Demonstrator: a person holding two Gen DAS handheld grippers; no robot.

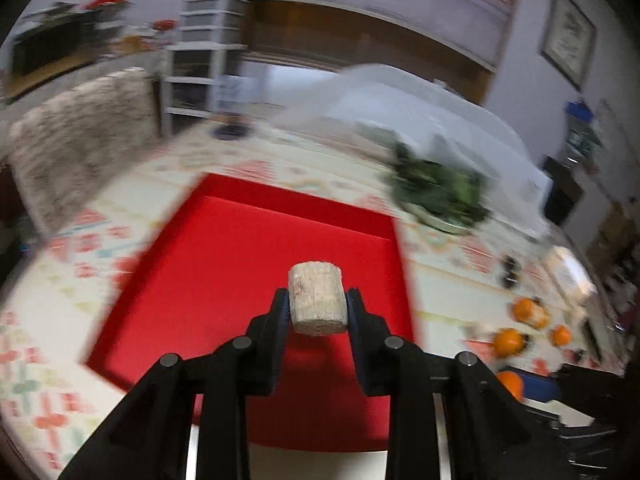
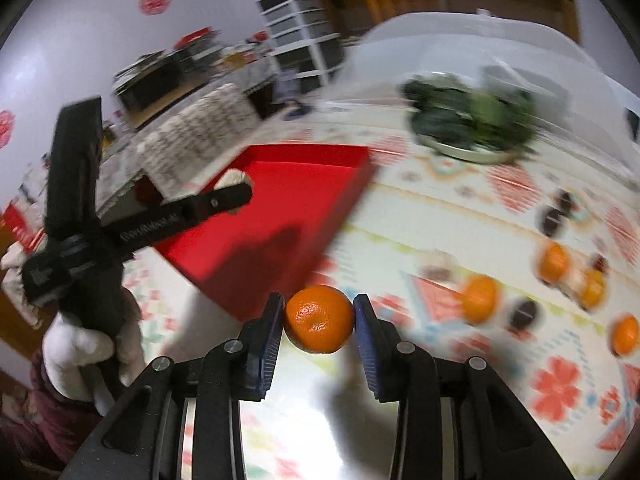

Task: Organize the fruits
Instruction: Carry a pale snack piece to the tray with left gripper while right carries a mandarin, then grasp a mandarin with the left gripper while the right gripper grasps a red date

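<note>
Left gripper (image 1: 317, 305): jaws clamped on a pale beige cylindrical chunk (image 1: 316, 298), rough surface, can't tell what it is. It's held above the red tray (image 1: 224, 264), clear of the tray floor as far as I can see. In the right wrist view the same gripper (image 2: 236, 190) reaches in from the left over the tray's near-left part, chunk (image 2: 236, 178) visible at its tip, white-gloved hand (image 2: 80, 348) on the handle.

Right gripper (image 2: 319, 318): jaws closed on an orange (image 2: 319, 319), blue pads (image 2: 271, 332) pressing both sides. Orange sits just off the tray's near corner, over the patterned tablecloth (image 2: 440, 216), not over the tray.

Red tray (image 2: 304, 200): shallow, raised rim, nothing visible lying inside it in either view.

Loose oranges on the cloth to the right of the tray: one (image 2: 480, 298) nearest the right gripper, others (image 2: 554, 262) further right, one (image 2: 625, 335) at the frame edge. Dark round objects (image 2: 524, 314) are scattered among them, too blurred to identify. Left wrist view shows the same orange cluster (image 1: 508, 342) at right.

Beyond the tray: plate of dark leafy greens (image 2: 472, 120), a clear plastic bin (image 2: 460, 40) behind it. Heavy motion blur in both views.
</note>
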